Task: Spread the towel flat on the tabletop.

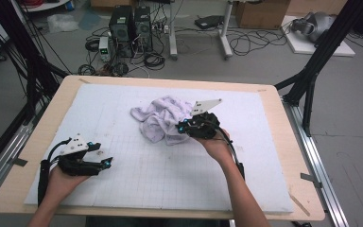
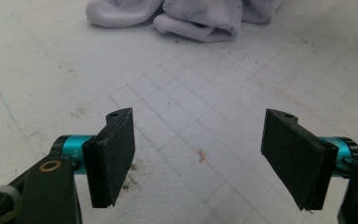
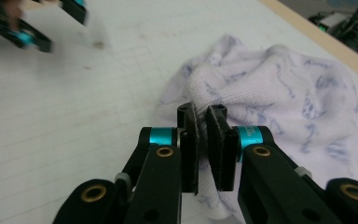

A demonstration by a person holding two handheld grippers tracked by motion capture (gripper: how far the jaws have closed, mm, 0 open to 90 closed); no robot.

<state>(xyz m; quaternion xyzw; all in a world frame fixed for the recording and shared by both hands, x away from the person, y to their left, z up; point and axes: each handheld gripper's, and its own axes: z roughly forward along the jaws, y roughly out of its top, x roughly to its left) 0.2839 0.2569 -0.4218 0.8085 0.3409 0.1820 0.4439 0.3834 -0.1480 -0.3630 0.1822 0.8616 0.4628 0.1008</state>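
Black two-jaw grippers, left gripper (image 1: 108, 163) and right gripper (image 1: 182, 126), with teal collars and brass screws behind flat black pads (image 2: 116, 154); grey three-cornered plates on top, black cables trailing.

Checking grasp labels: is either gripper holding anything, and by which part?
The right gripper pinches a fold at the towel's near edge. The left gripper is open, holding nothing.

A white gridded mat (image 1: 123, 175) covers the wooden table (image 1: 38, 142).

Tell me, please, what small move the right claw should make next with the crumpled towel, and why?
Probably lift it a little: the right claw is pinched on a fold at the near edge of the towel, which lies bunched on the white mat, while the left claw waits open.
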